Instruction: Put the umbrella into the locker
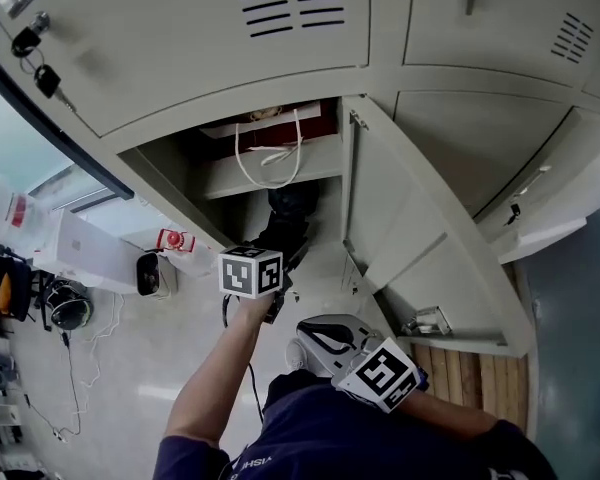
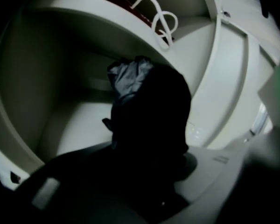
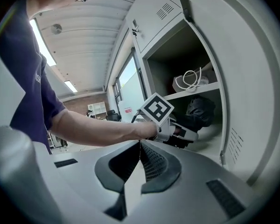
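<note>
Umbrella [image 2: 149,111], folded and black, clamped in left gripper [image 1: 280,268], partly inside locker [image 2: 70,125] under shelf [image 2: 107,22] front edge. Right gripper [image 3: 141,146] closed empty, held back. Likely light, soft cloth over stiff core; best taken round bundled middle.

Gripper [image 2: 144,164] holds the dark umbrella [image 2: 151,111] beneath a shelf [image 2: 98,24].

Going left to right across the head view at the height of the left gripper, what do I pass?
Small black-and-white box-shaped device on the floor → left gripper, shut on the dark bundled umbrella → open grey metal locker door.
</note>
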